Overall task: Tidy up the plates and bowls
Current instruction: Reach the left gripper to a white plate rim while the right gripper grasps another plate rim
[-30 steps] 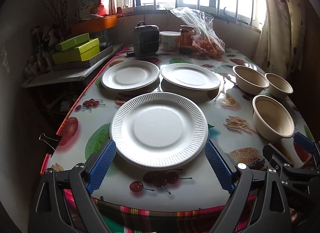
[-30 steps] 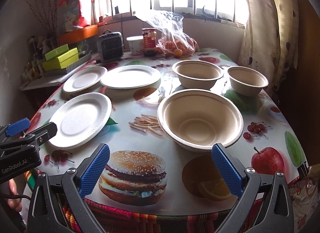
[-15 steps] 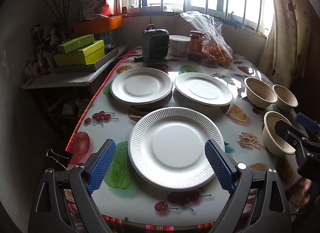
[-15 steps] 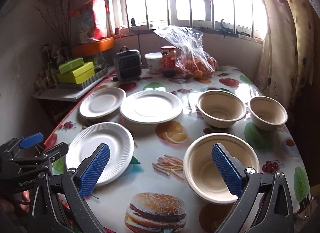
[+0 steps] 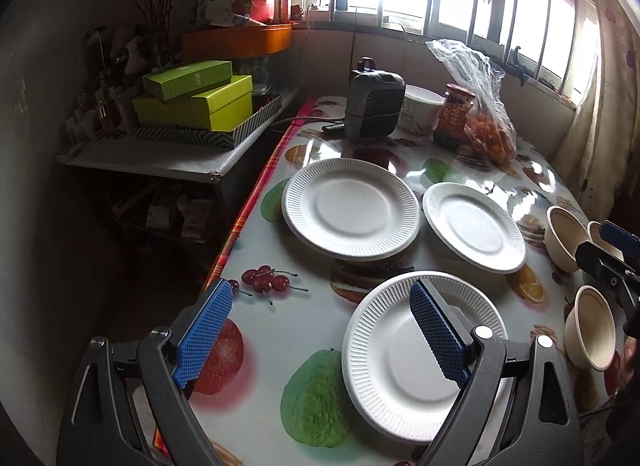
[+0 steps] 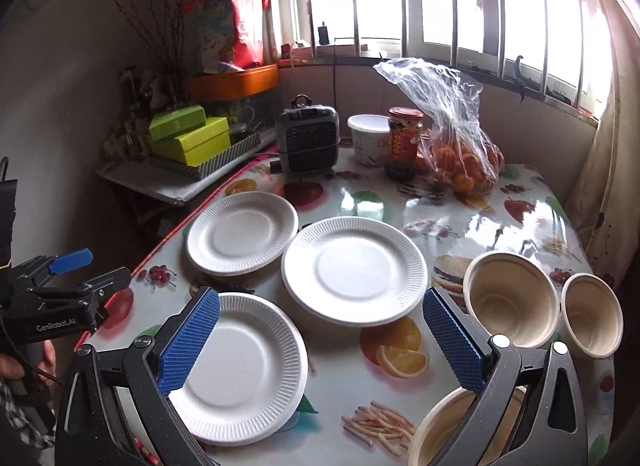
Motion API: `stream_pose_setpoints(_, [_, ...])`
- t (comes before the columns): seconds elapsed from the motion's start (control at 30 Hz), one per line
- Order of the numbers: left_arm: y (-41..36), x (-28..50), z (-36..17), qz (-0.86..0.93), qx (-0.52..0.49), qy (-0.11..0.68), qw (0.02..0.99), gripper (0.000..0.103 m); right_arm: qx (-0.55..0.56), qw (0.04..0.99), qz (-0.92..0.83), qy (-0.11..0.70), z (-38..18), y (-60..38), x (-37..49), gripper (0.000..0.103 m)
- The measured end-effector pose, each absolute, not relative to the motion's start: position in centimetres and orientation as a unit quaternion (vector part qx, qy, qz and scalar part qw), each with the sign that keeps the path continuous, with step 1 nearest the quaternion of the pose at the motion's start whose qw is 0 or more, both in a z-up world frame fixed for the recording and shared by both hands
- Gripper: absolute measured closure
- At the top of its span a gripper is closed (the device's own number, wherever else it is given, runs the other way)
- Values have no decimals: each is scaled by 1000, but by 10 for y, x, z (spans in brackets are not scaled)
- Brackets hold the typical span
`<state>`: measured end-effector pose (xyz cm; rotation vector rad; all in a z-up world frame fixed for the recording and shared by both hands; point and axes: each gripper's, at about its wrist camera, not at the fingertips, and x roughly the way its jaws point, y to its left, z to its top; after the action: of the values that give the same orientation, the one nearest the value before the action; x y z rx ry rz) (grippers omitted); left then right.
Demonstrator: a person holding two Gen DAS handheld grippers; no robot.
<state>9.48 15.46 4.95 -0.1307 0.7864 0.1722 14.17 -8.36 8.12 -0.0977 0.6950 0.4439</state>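
Note:
Three white paper plates lie on the fruit-print table: a near plate (image 5: 400, 366) (image 6: 244, 366), a far left plate (image 5: 350, 211) (image 6: 242, 238) and a far right plate (image 5: 474, 225) (image 6: 354, 276). Three beige bowls stand to the right: a large one (image 6: 510, 300), a small one (image 6: 592, 314) and a near one (image 6: 444, 434) partly behind my right finger. My left gripper (image 5: 320, 298) hangs open above the table's left part, its right finger over the near plate. My right gripper (image 6: 320, 306) is open above the table, holding nothing.
At the back stand a grey fan heater (image 5: 374, 105), a white tub (image 5: 420, 109), a jar (image 5: 456, 113) and a bag of oranges (image 5: 488, 133). A side shelf with green boxes (image 5: 196, 101) is beyond the table's red left edge (image 5: 256, 193). A curtain (image 6: 600, 169) hangs right.
Both grippers have risen and drawn back from the table. The left one has swung left, so the near plate now sits under its right finger. Both stay open.

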Motion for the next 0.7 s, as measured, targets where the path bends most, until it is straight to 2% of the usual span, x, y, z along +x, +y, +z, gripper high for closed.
stream_pose_setpoints(0.57, [214, 172, 38, 97, -123, 397, 904, 15, -66, 884, 277, 371, 71, -26, 267, 3])
stream_pose_setpoints(0.7, [223, 187, 27, 97, -131, 410, 897, 21, -80, 875, 290, 380, 60, -13, 294, 9])
